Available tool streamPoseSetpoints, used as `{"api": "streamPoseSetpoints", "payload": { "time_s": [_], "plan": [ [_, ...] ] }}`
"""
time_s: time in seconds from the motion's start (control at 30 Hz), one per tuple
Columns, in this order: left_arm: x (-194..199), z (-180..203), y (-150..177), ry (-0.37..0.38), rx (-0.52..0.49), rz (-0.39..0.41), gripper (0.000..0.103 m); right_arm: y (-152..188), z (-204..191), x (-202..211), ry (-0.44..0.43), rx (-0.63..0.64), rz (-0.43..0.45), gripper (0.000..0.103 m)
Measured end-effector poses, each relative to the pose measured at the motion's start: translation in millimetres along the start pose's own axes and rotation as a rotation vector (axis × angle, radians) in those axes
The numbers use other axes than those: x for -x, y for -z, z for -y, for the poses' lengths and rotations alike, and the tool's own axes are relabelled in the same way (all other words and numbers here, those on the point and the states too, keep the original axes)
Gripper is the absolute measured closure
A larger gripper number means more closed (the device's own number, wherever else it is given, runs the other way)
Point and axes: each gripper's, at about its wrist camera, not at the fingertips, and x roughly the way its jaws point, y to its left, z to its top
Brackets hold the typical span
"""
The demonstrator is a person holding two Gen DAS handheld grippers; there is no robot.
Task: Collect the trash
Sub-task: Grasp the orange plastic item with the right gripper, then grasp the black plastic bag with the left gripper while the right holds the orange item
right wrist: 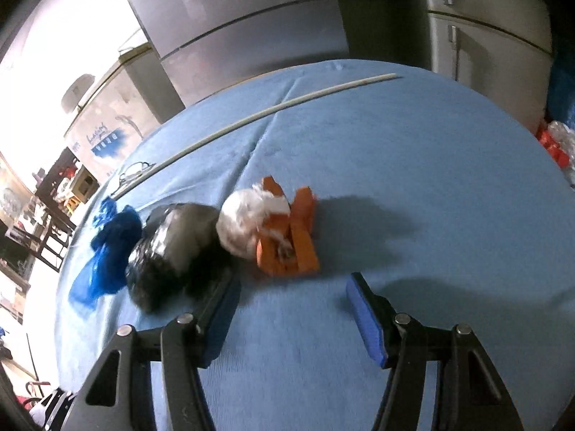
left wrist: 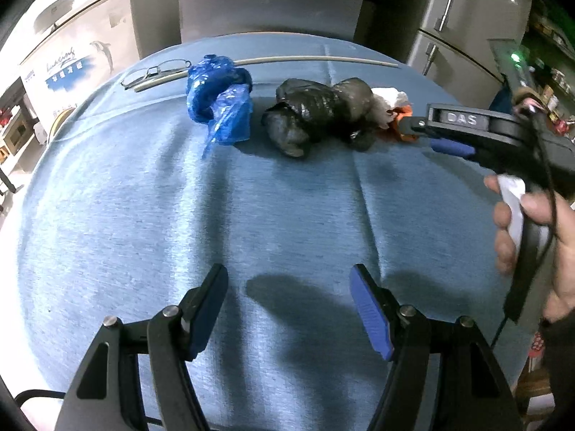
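A crumpled blue plastic bag, a crumpled black plastic bag and a white wad on orange packaging lie in a row on the far part of the blue cloth-covered table. My left gripper is open and empty, low over the near cloth. My right gripper is held in from the right by a hand, its tips by the orange piece. In the right wrist view my right gripper is open, just short of the orange packaging, white wad, black bag and blue bag.
A long thin white rod and a pair of glasses lie along the table's far edge. Grey refrigerators stand behind the table. Shelves with clutter are off the left side.
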Motion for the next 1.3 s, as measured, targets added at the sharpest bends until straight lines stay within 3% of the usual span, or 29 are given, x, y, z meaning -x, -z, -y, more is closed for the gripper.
{"api": "streamPoseSetpoints", "payload": {
  "time_s": [0.13, 0.2, 0.27, 0.6, 0.83, 1.13, 1.3],
  "plan": [
    [-4.4, -3.6, -3.7, -0.001, 0.009, -0.005, 0.032, -9.3, -5.2, -18.0, 0.019, 0.03, -0.003, 0.052],
    [-6.1, -3.7, -5.7, -0.003, 0.005, -0.005, 0.032, -15.3, -3.6, -21.8, 0.006, 0.023, -0.006, 0.065],
    [-7.0, -2.6, -6.1, -0.004, 0.001, -0.006, 0.032, -16.2, -2.9, -21.4, -0.013, 0.027, -0.012, 0.066],
    [-3.1, 5.3, -16.0, -0.001, -0.019, 0.021, 0.032, 47.7, 7.6, 29.0, -0.004, 0.039, -0.005, 0.067],
    [-15.6, 20.2, -62.2, 0.025, -0.082, 0.064, 0.032, 93.8, 27.6, 63.1, -0.03, -0.054, 0.0, 0.067],
    [-52.8, 36.3, -122.2, -0.047, -0.188, 0.098, 0.028, 113.0, 30.3, 78.6, -0.034, -0.069, 0.012, 0.067],
    [-77.8, 39.9, -129.2, -0.022, -0.212, 0.034, 0.026, 112.4, 31.7, 79.0, -0.034, -0.072, 0.012, 0.067]
  ]
}}
